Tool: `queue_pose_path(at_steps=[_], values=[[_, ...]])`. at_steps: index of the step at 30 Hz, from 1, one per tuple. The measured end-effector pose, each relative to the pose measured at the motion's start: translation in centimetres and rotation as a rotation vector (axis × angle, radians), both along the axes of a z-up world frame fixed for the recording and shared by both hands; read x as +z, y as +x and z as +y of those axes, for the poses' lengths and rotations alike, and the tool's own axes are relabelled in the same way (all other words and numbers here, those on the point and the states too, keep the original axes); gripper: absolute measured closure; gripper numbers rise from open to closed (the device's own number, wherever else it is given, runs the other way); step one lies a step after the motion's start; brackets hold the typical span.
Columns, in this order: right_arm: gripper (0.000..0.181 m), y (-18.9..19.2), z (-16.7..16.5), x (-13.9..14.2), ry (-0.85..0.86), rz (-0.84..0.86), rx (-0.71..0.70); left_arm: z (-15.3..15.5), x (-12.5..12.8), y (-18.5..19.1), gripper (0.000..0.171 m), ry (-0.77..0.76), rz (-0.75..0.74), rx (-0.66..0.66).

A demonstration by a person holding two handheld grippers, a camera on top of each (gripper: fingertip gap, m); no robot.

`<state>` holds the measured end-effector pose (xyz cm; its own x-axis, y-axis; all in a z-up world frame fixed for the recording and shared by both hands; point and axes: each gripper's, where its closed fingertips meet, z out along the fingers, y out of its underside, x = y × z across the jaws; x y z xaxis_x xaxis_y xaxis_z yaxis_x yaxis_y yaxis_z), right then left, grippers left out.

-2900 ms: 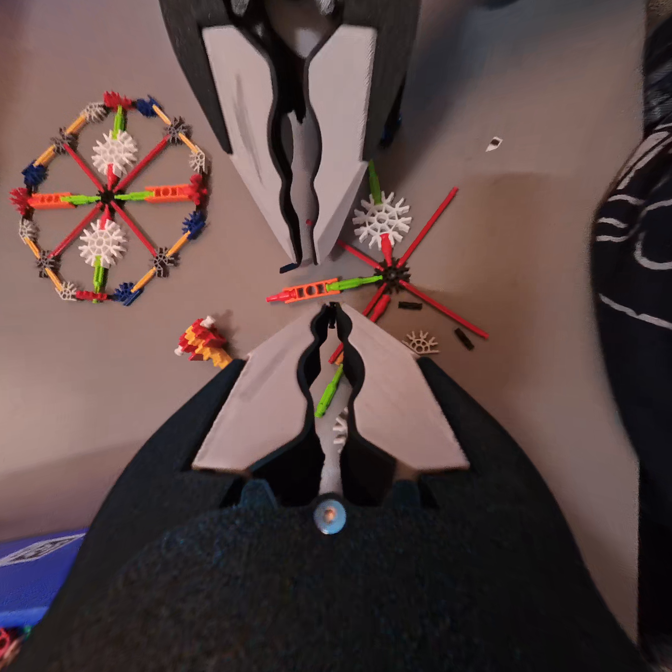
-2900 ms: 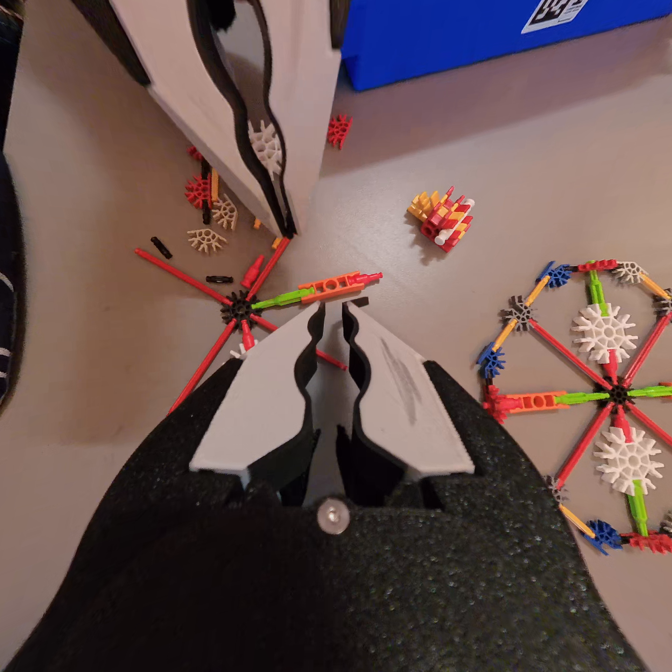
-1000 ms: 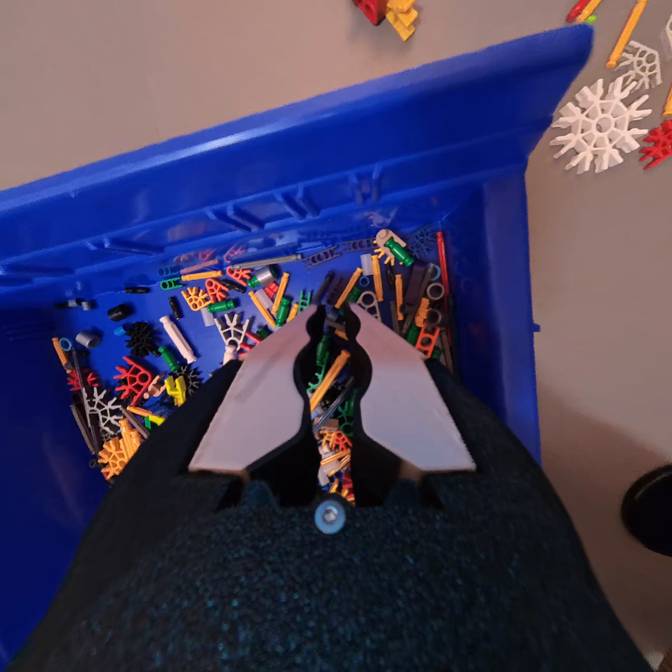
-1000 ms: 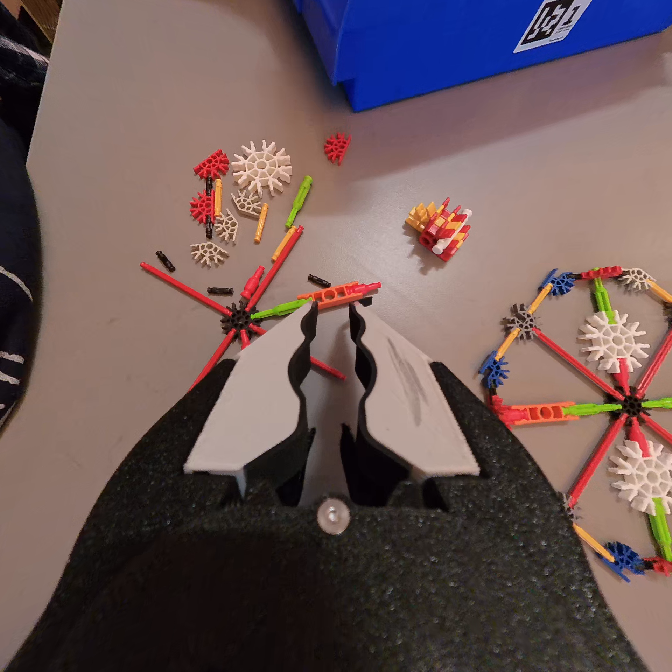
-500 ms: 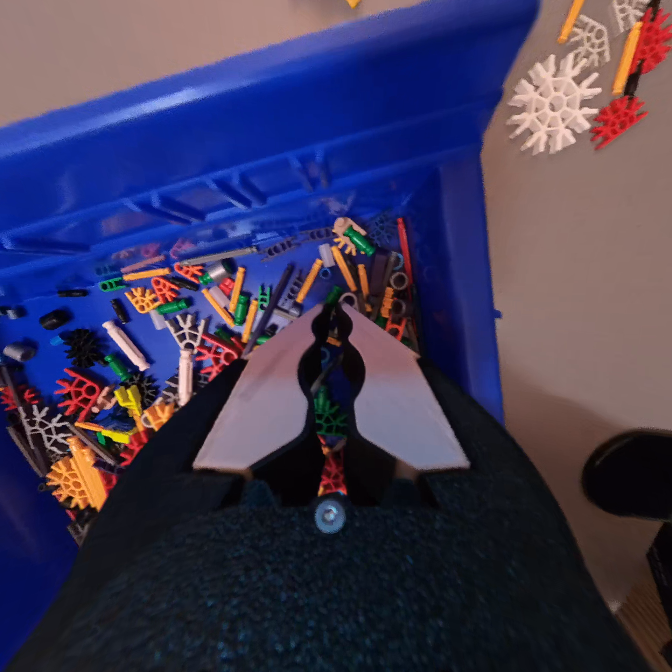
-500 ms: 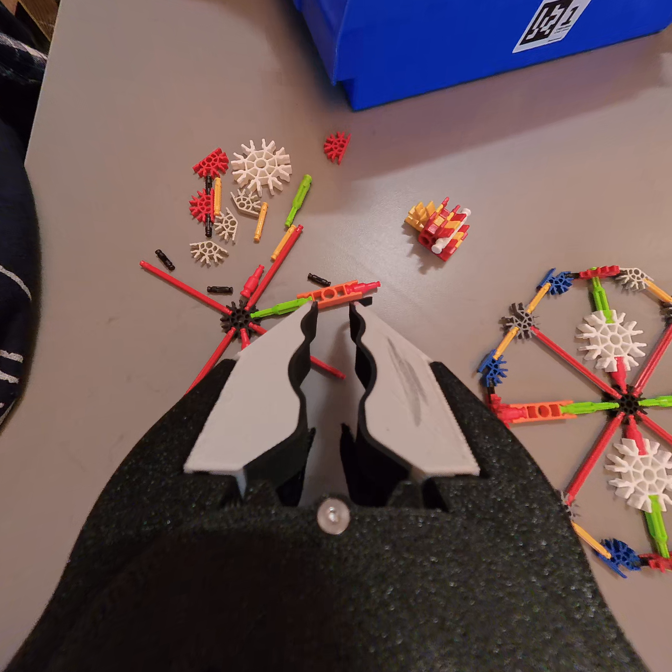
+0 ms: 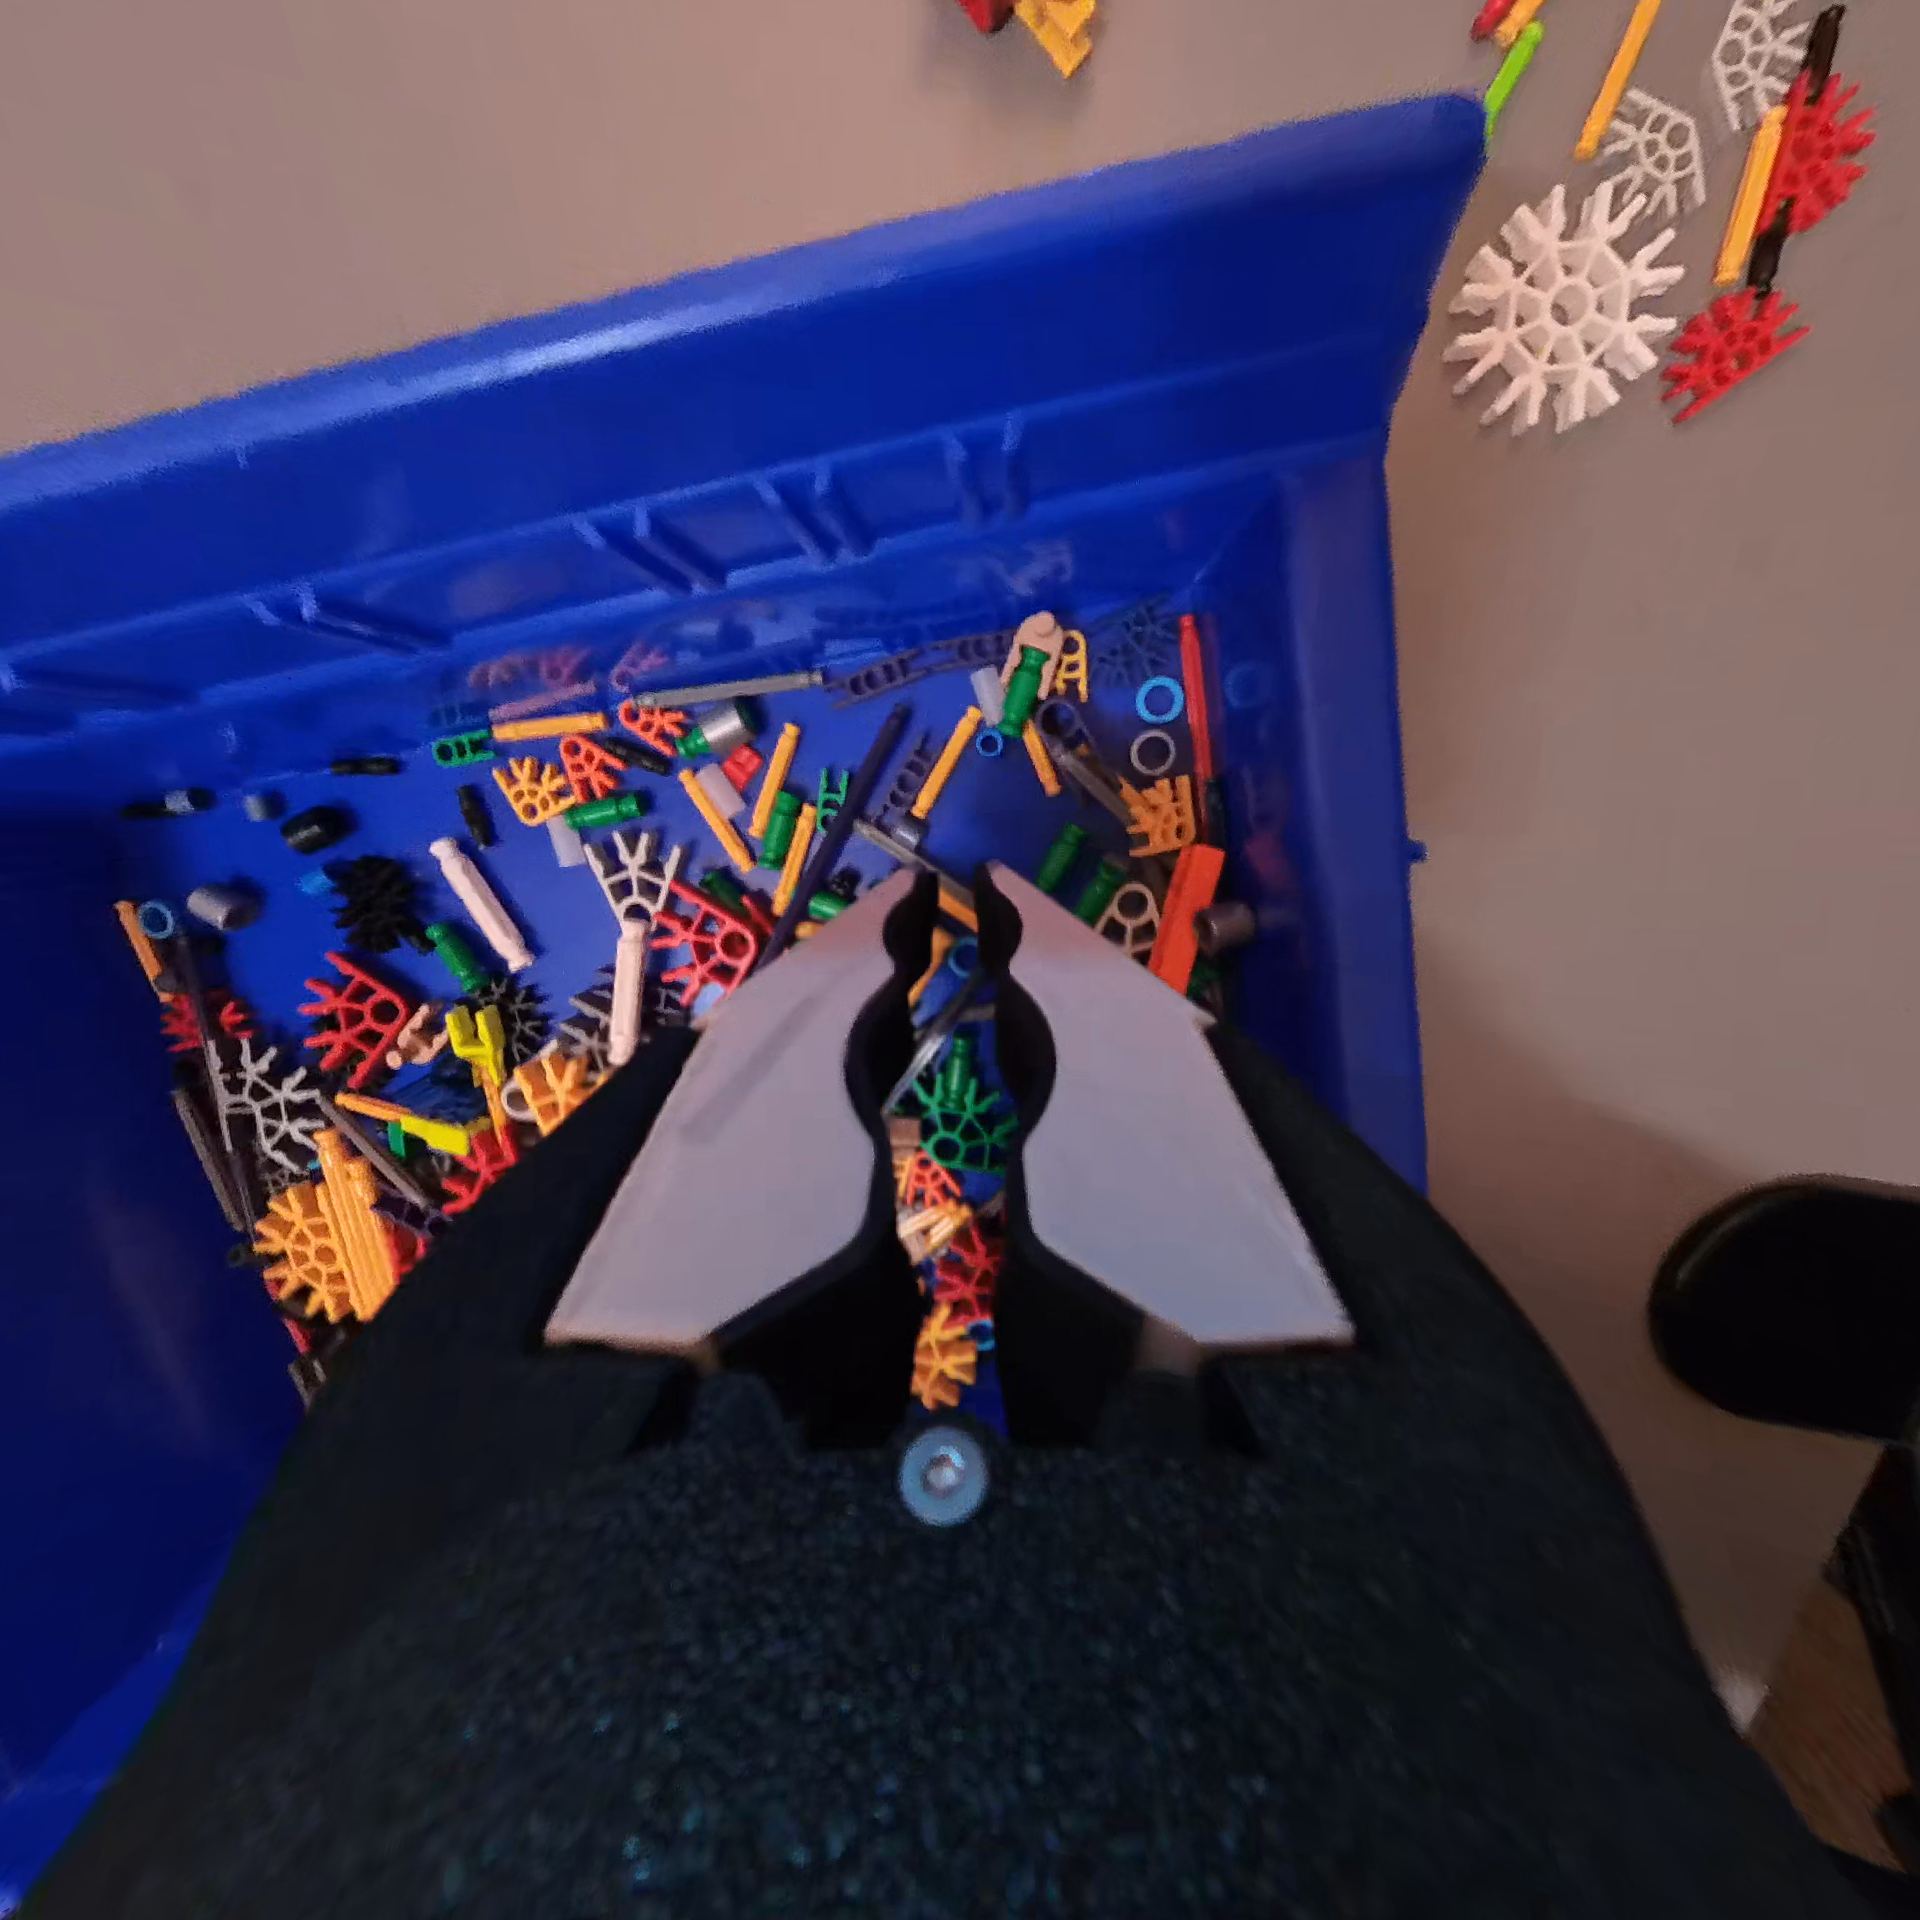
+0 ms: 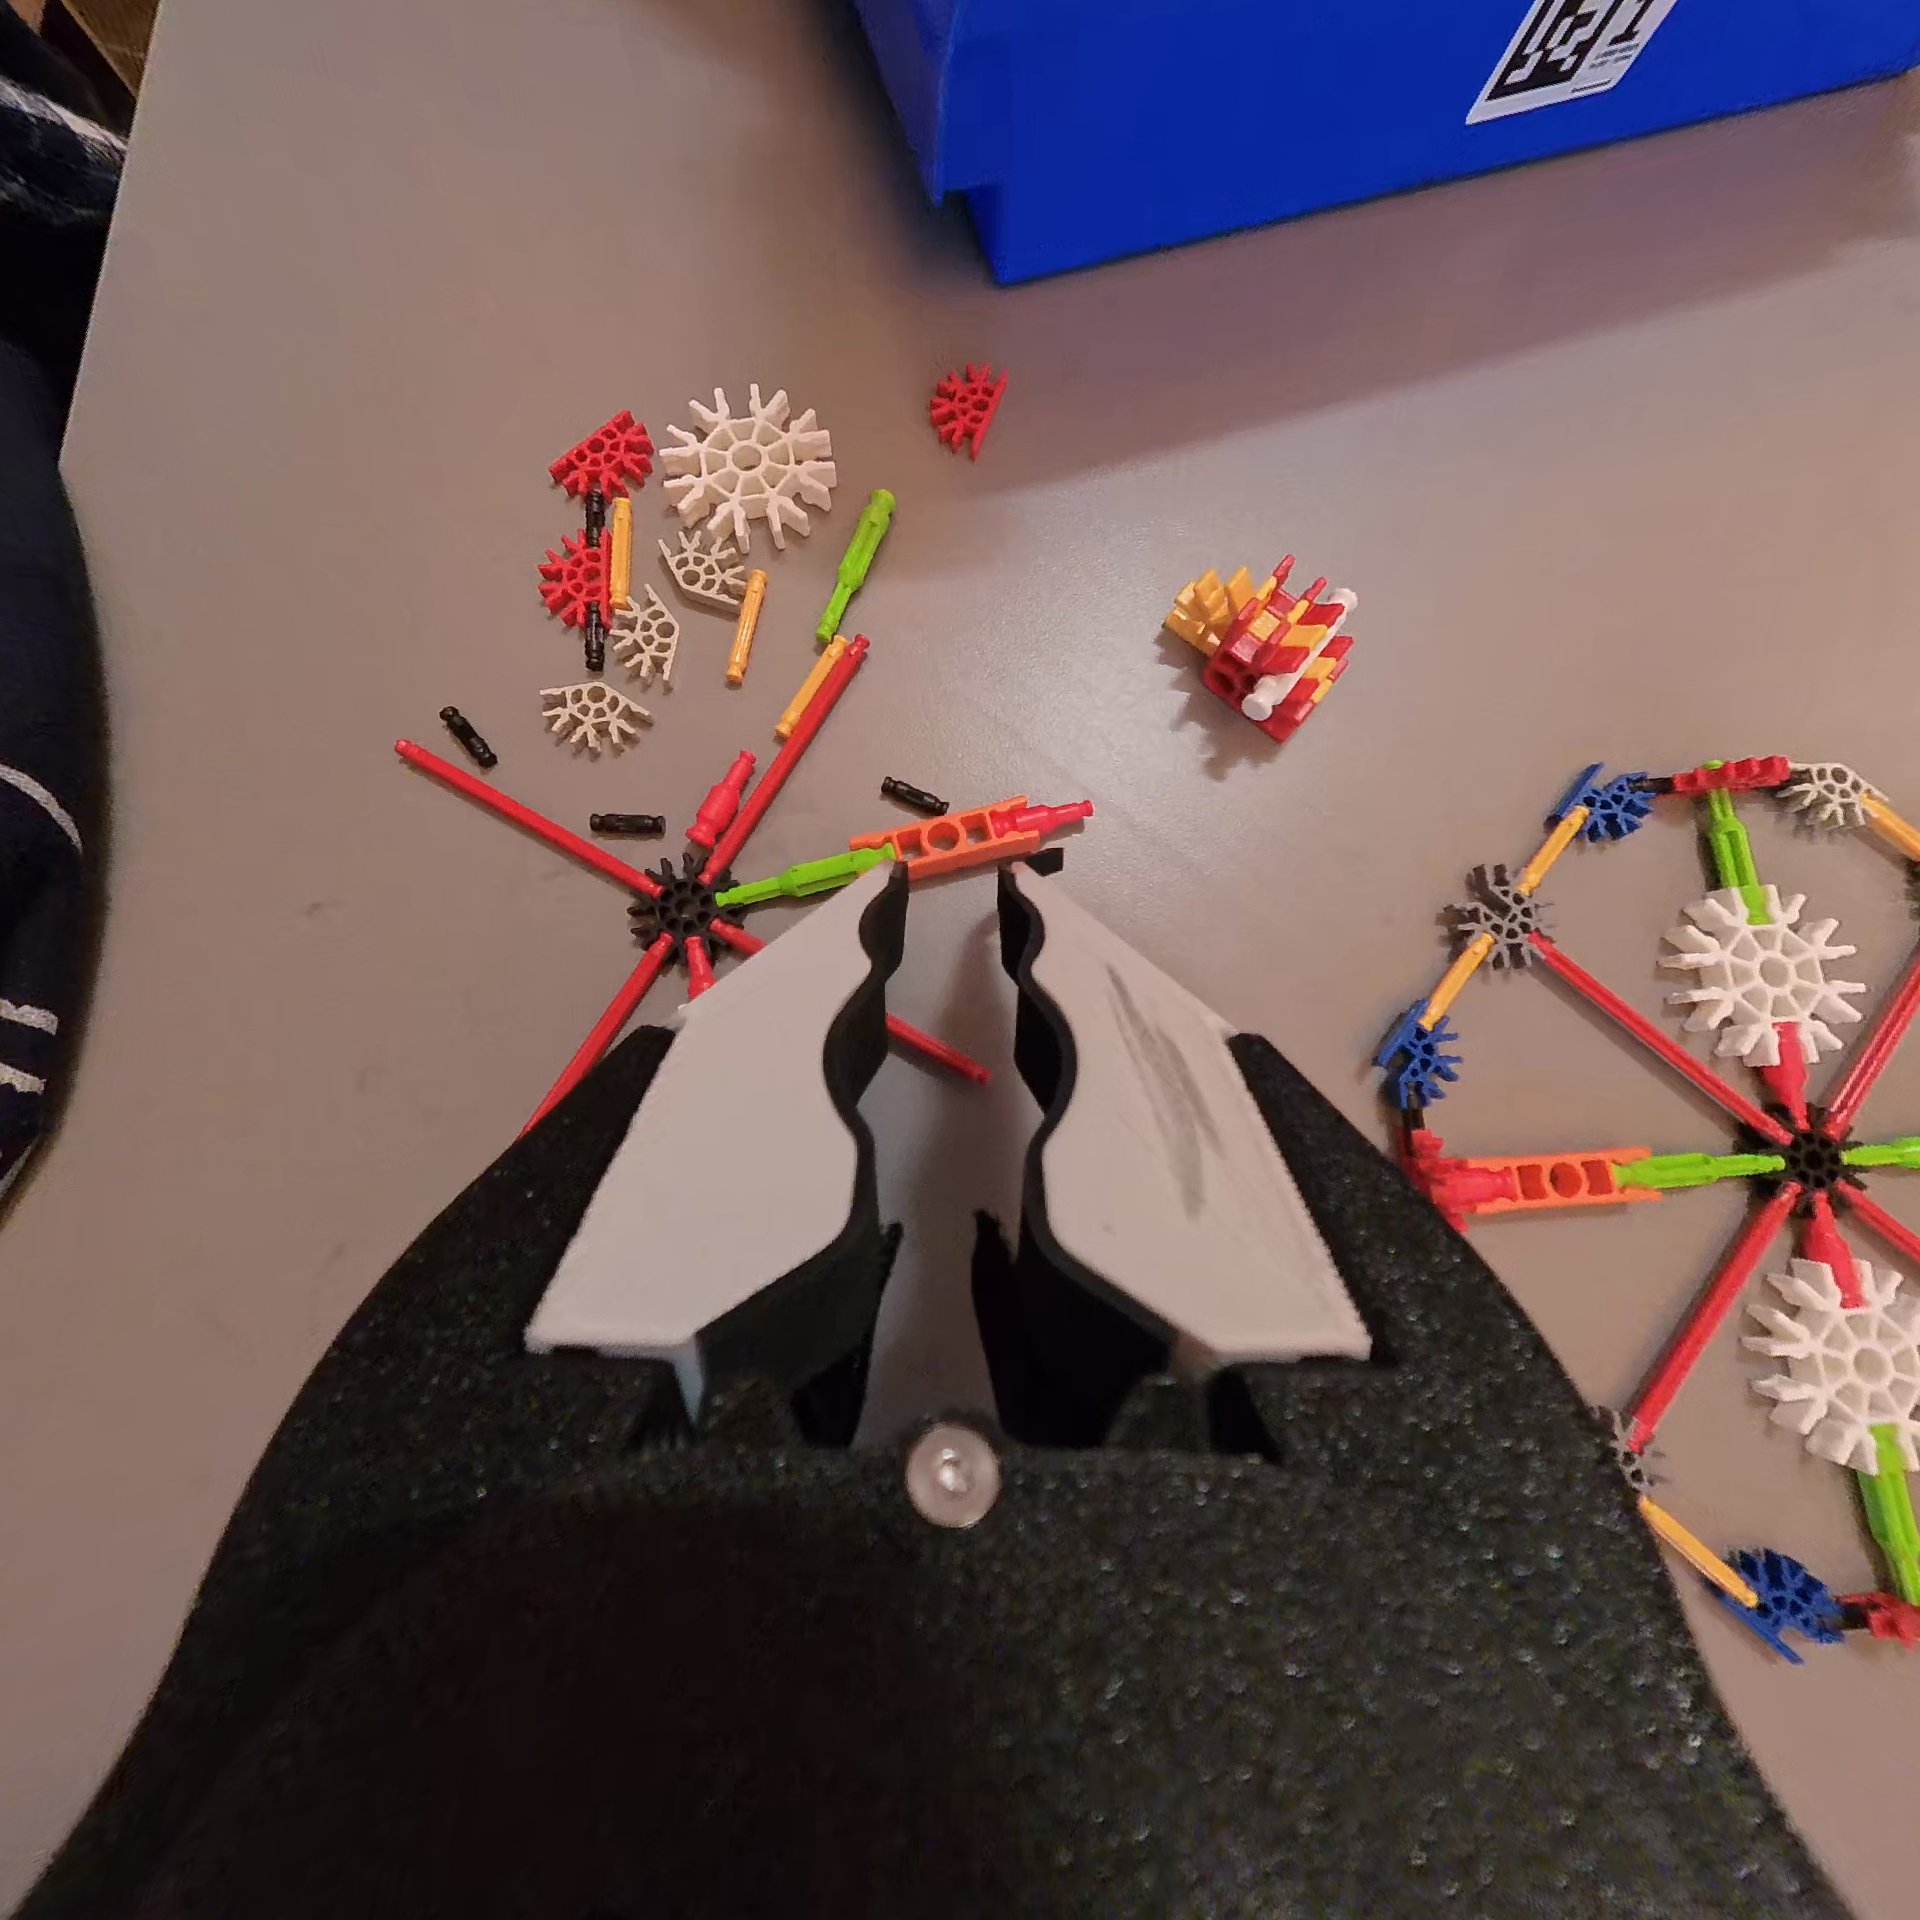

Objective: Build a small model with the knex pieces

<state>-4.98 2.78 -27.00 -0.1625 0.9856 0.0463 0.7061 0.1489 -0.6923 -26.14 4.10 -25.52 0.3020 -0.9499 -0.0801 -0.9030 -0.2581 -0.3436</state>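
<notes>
One blue bin (image 7: 727, 436), one finished wheel (image 8: 1766, 1143) at three o'clock; left hand-held gripper (image 7: 951, 899) hovers over bin, barely parted, empty; right hand-held gripper (image 8: 951, 883) slightly open, empty, over bench (image 8: 416, 312).

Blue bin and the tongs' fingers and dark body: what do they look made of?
Blue bin: looks like glossy moulded plastic, with ribbed walls and soft highlights. Left tongs: the fingers look like smooth matte grey plastic, with black wavy inner pads, possibly rubber. The body behind looks like coarse black foam with a speckled grain, though that is less certain.

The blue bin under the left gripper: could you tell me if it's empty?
Not empty: the blue bin holds many loose coloured rods and connectors.
</notes>
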Motion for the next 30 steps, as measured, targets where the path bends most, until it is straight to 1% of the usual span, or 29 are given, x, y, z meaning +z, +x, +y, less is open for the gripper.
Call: queue_pose_path(at_steps=[4,7,11,13,20,23,29,30], values=[[0.165,0.0,0.0,0.0,0.002,-0.001,0.000,0.4,-1.3,0.4,0.164,0.013,0.045,-0.029],[0.165,0.0,0.0,0.1,0.002,0.002,-0.001,0.6,-1.7,0.9,0.163,0.009,0.035,-0.033],[0.165,0.0,0.0,0.1,0.003,0.001,0.002,1.2,-2.2,0.9,0.163,0.039,0.063,-0.041],[0.165,0.0,0.0,0.1,0.004,0.000,0.000,1.0,-2.6,0.7,0.162,0.028,0.088,-0.048],[0.165,0.0,0.0,0.2,0.007,0.002,0.000,0.8,-2.5,1.4,0.164,0.019,0.046,-0.049],[0.165,0.1,0.0,0.2,0.007,0.003,-0.001,0.4,-2.5,1.3,0.166,0.012,0.053,-0.054],[0.164,0.0,0.0,0.1,0.007,-0.001,0.001,0.9,-2.6,0.9,0.166,0.037,0.067,-0.041],[0.164,0.0,0.0,0.1,0.007,-0.001,0.001,1.0,-2.6,0.8,0.162,0.041,0.070,-0.036]])
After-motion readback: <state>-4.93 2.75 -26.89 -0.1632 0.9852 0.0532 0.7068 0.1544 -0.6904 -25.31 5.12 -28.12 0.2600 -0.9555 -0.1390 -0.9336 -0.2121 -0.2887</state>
